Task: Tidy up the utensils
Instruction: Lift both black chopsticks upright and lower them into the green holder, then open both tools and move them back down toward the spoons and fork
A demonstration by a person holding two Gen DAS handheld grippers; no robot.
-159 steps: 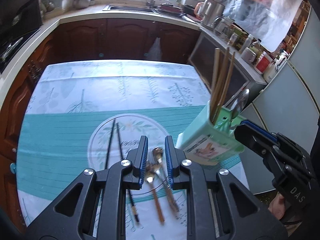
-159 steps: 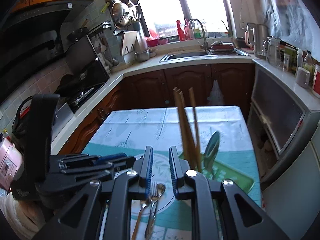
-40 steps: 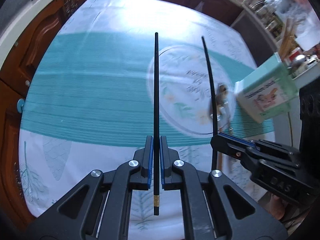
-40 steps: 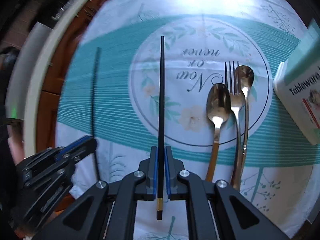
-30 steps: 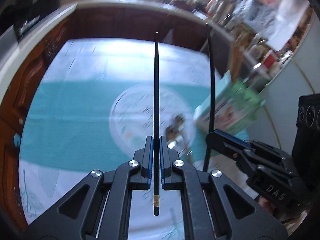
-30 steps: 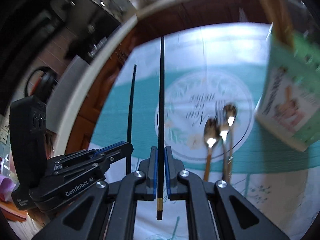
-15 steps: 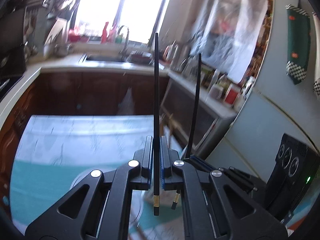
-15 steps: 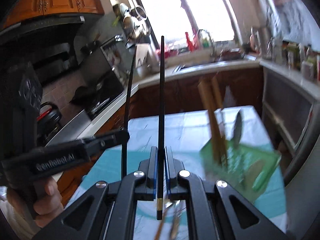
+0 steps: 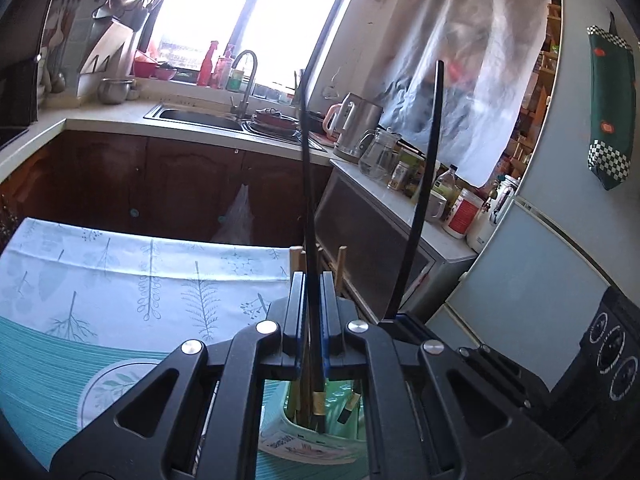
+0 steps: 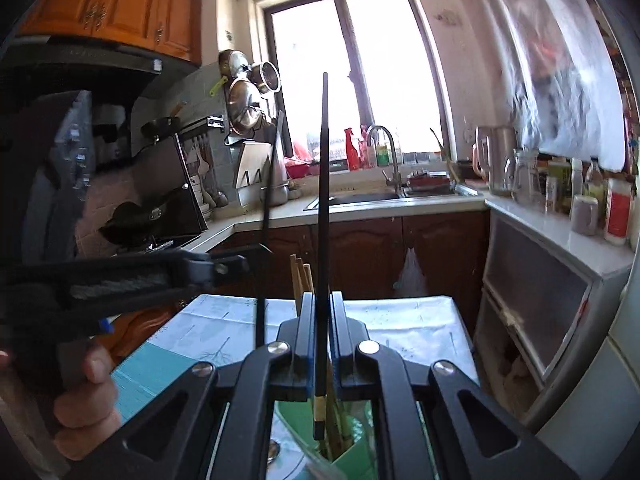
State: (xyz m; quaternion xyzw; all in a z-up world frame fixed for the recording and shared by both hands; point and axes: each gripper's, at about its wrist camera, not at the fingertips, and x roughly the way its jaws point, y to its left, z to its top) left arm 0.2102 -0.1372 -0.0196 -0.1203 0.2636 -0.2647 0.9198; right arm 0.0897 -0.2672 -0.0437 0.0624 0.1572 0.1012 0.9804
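Two slim black chopsticks (image 9: 307,200) | we clamp one per gripper (image 10: 320,344) near gold-banded ends | stiff, light, slippery | above green holder (image 9: 316,436)

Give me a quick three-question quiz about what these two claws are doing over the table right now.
1. True or false: each claw is shut on one black chopstick.
2. What already stands in the green holder? A) wooden chopsticks B) knives C) straws
3. Which way do the thin tips of the black chopsticks point?

Key
1. True: the left claw clamps the left black chopstick, the right claw clamps the right black chopstick.
2. A, the wooden chopsticks.
3. Upward, gold-banded ends down over the holder.
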